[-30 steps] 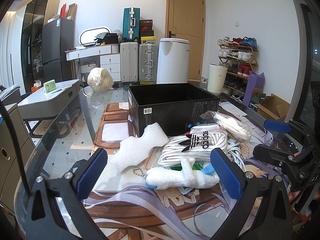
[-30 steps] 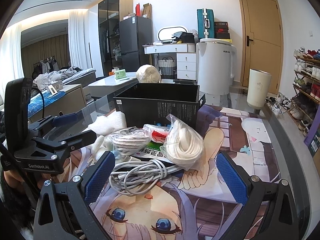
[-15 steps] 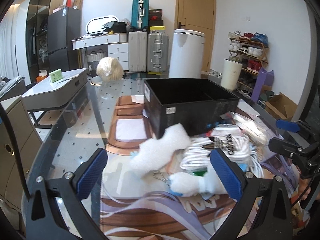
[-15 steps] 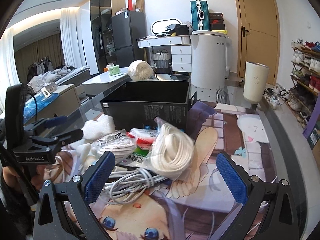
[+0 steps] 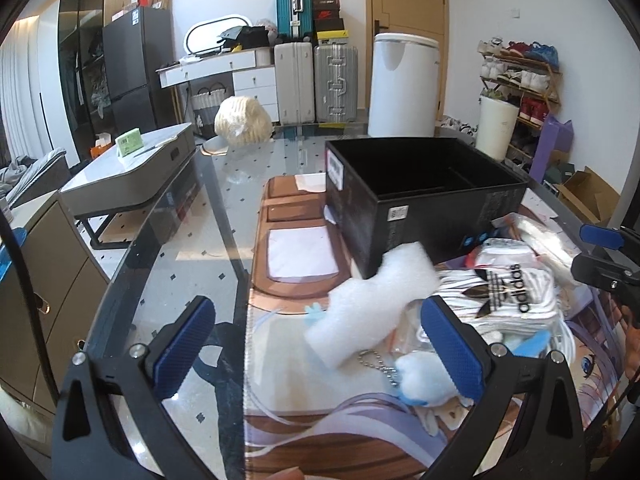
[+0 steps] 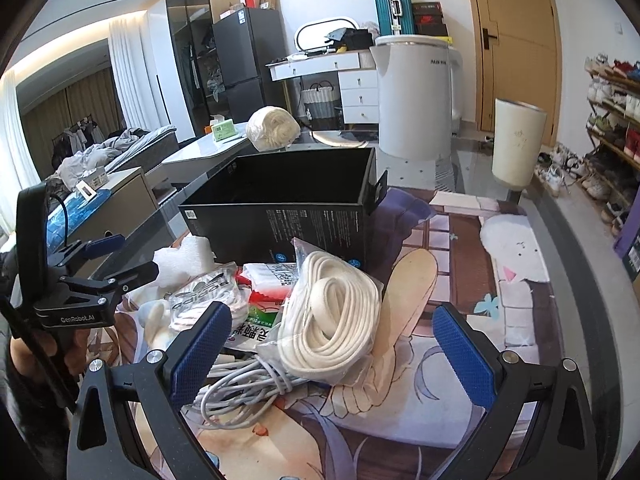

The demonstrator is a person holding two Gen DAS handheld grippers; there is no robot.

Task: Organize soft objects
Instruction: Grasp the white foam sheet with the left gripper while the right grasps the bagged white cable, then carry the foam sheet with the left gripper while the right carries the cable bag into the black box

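Observation:
An open black box [image 5: 424, 200] [image 6: 288, 208] stands on the printed mat. In front of it lies a heap of soft things: a white foam piece [image 5: 372, 312] [image 6: 184, 260], bagged adidas socks [image 5: 516, 296] [image 6: 204, 296], a small white plush with a chain [image 5: 424, 376], a bagged coil of white rope [image 6: 332, 320] and a white cable [image 6: 244, 388]. My left gripper [image 5: 320, 352] is open, low over the mat's left edge, the foam and plush by its right finger. My right gripper [image 6: 332, 356] is open, its fingers standing either side of the rope bag and cable.
The mat lies on a glass table [image 5: 192, 264]. A cream round bundle [image 5: 240, 126] sits at the table's far end. Red-and-green packets [image 6: 268, 296] lie in the heap. A white bin [image 6: 416, 96], suitcases [image 5: 316, 80] and a shoe rack [image 5: 520, 80] stand behind.
My left gripper has swung to the left, so the heap now sits at its right finger. My right gripper has moved slightly closer to the rope bag. Nothing was taken hold of.

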